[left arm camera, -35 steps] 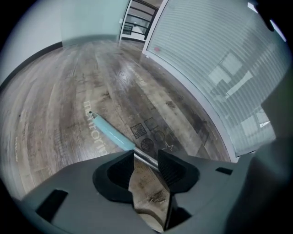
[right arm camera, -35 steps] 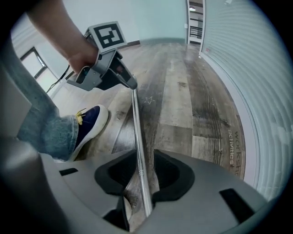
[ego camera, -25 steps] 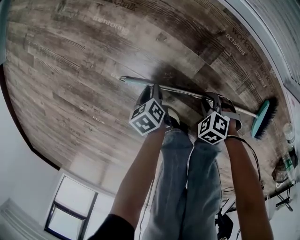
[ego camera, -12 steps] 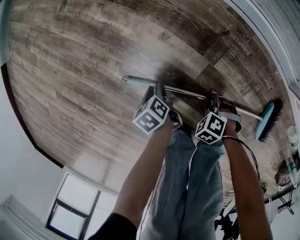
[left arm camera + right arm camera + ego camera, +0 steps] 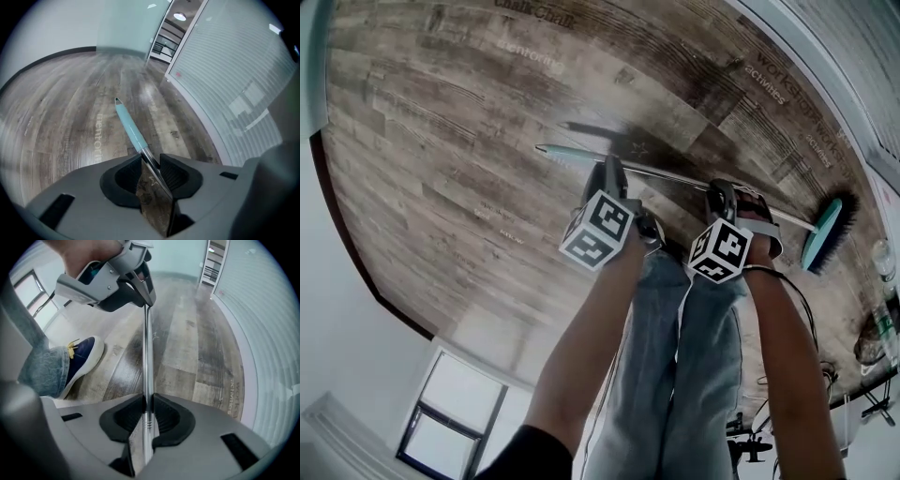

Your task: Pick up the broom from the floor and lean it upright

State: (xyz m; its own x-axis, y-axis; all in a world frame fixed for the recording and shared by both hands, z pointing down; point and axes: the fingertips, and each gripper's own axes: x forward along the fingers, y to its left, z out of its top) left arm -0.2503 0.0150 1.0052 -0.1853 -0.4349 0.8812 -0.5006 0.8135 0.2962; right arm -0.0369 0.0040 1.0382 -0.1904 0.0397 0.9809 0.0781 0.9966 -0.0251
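The broom lies across the wooden floor, with a teal grip [image 5: 565, 155], a metal pole and a teal brush head [image 5: 822, 234] at the right. My left gripper [image 5: 613, 174] is shut on the pole just below the teal grip [image 5: 129, 125]; its jaws have just been closing with the pole between them [image 5: 151, 161]. My right gripper [image 5: 727, 195] is shut on the pole further toward the brush; its jaws [image 5: 146, 405] have also just been closing on the pole. The grip end hangs slightly above the floor, casting a shadow [image 5: 586, 127]. In the right gripper view, the left gripper [image 5: 137, 287] shows further up the pole.
The person's legs in jeans [image 5: 675, 356] and a blue shoe [image 5: 83, 359] stand right behind the pole. A wall with blinds [image 5: 862, 75] runs along the right. Bottles [image 5: 881, 272] and cables lie at the far right edge. A doorway [image 5: 164, 37] opens ahead.
The broom's grip end has lifted a little off the floor and its shadow now lies apart from it. Both grippers stay on the pole; the left one has risen.
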